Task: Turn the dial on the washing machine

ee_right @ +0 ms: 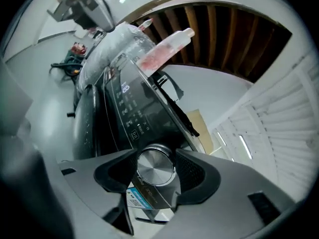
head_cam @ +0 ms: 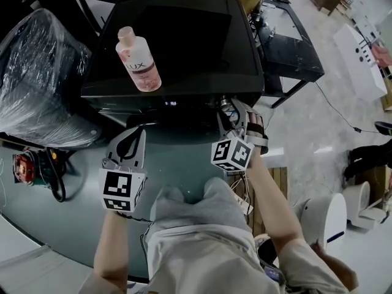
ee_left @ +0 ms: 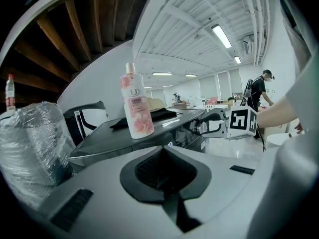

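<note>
The black washing machine stands in front of me with a pink bottle upright on its lid. Its silver dial sits on the front control panel, and my right gripper is shut on the dial, one pad against each side. In the head view the right gripper reaches the panel's right end. My left gripper hangs shut and holds nothing, low and left of the panel, apart from the machine. The left gripper view shows the bottle, and the right gripper on the dial.
A plastic-wrapped bundle lies left of the machine, with a red tool and cables below it. A black stand is at the right, a white round unit lower right. A person stands far off.
</note>
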Available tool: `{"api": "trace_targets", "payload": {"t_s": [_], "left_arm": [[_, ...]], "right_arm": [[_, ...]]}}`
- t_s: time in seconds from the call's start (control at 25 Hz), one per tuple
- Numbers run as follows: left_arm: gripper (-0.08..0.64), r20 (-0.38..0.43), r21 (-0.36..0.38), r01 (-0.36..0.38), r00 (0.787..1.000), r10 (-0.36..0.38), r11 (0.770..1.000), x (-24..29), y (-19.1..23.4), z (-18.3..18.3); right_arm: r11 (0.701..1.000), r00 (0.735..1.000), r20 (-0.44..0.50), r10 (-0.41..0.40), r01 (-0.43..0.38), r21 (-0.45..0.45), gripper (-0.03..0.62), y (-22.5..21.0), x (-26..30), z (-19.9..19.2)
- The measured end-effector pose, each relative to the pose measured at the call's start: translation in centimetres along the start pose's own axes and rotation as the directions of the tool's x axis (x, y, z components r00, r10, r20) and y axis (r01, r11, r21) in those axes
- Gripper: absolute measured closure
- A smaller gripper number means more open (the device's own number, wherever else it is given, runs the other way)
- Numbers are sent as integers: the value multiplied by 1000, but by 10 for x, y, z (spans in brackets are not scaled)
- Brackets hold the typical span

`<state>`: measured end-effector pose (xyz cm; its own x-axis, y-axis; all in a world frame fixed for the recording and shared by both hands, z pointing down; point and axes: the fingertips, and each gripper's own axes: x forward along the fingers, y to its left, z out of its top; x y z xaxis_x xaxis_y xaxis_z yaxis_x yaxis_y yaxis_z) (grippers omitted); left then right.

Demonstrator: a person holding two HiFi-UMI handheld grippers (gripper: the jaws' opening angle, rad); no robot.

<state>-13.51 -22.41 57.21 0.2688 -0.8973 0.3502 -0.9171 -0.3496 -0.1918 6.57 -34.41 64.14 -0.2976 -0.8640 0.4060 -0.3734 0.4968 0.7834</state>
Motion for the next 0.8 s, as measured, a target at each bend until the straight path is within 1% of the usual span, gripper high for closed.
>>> {"api": "trace_targets", "payload": {"t_s": [0.16, 0.32, 0.4, 0.48, 0.56, 0.6, 0.72, 0.8], "left_arm": [[540, 1, 0, 4, 1000, -4, 1000, 2, 0, 1], [540, 1, 5, 8, 1000, -8, 1000, 6, -1, 2], [540, -2, 5, 11, 1000, -11, 1000, 8, -2, 2], [540, -3, 6, 15, 1000, -15, 1000, 11, -3, 3], [540, -5, 11, 23, 1000, -23, 1000, 13, -5, 4], [540, -6, 14, 28, 1000, -28, 999, 14, -6, 4], [540, -10, 19, 38, 999, -38, 999, 19, -8, 3], [540, -13, 22, 41, 999, -41, 999, 21, -8, 3]], "right_arm": [[989, 1000, -16, -1, -2, -150, 331, 4, 1, 0], [953, 1000, -25, -5, -2, -304, 331, 9, 1, 0], [926, 999, -37, -13, -2, -378, 331, 11, 1, -1], [885, 998, -50, -31, 4, -465, 331, 13, 1, -1], [848, 998, -48, -44, 12, -530, 331, 14, 2, -1], [835, 998, -42, -42, 12, -550, 331, 16, 2, 0], [814, 1000, -23, -2, -12, -580, 331, 25, 1, 3], [786, 1000, -24, 14, -26, -618, 331, 28, 2, 2]]}}
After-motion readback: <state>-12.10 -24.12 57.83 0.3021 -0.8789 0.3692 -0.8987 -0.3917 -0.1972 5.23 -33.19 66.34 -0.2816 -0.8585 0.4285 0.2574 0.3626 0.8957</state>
